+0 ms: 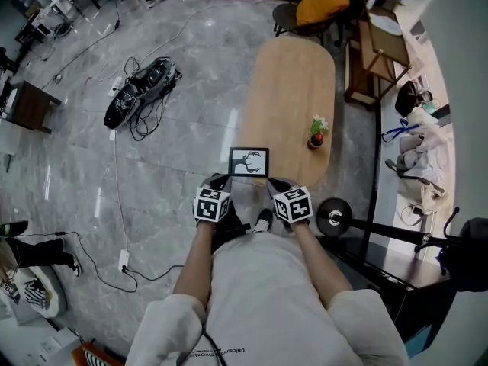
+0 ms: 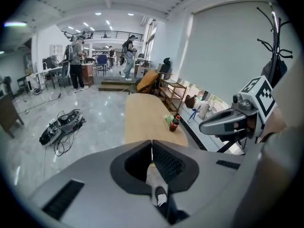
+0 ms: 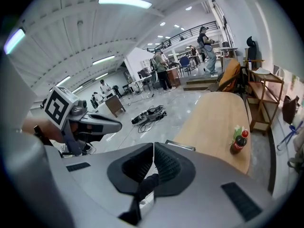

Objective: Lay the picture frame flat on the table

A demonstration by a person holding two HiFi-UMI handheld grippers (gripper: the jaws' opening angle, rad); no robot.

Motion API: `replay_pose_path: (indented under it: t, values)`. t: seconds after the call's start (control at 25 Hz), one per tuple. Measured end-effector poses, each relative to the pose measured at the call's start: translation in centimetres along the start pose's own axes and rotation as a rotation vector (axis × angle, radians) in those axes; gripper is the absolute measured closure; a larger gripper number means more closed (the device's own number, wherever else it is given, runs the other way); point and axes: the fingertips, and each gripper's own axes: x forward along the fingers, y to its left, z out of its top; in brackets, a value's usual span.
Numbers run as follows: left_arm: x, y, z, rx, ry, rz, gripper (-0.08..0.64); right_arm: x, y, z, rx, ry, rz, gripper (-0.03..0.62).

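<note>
A black-edged picture frame with a white picture stands at the near end of the oval wooden table, its face toward me. In the right gripper view only its top edge shows above the jaws. My left gripper hangs just short of the frame's left lower corner. Its jaws meet tip to tip with nothing between them. My right gripper sits just short of the right lower corner, jaws also shut and empty. Neither touches the frame.
A small cola bottle with green leaves stands at the table's right side. A chair with a yellow bag and a wooden shelf lie beyond. Tangled cables lie on the floor left. A black stand is near my right.
</note>
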Motion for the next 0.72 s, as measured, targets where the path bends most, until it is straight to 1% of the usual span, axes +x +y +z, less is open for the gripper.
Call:
replay_pose_path:
  t: [0.08,0.32,0.56,0.72]
  values:
    - [-0.01,0.02,-0.11,0.007,-0.001,0.003,0.537,0.00,0.11,-0.30,-0.005,0.002,0.000,0.558]
    - [-0.05,-0.16,-0.53,0.012,-0.001,0.004,0.537,-0.27,0.29,0.23,0.009,-0.033,-0.001,0.558]
    - [-0.47,0.11,-0.63,0.008,-0.008,0.007,0.535,-0.15,0.83,-0.01,-0.021,-0.026,0.000,0.557]
    - [-0.60,0.01,-0.82,0.006,-0.010,0.006,0.537,-0.30,0.63,-0.12,-0.032,-0.024,-0.015,0.558]
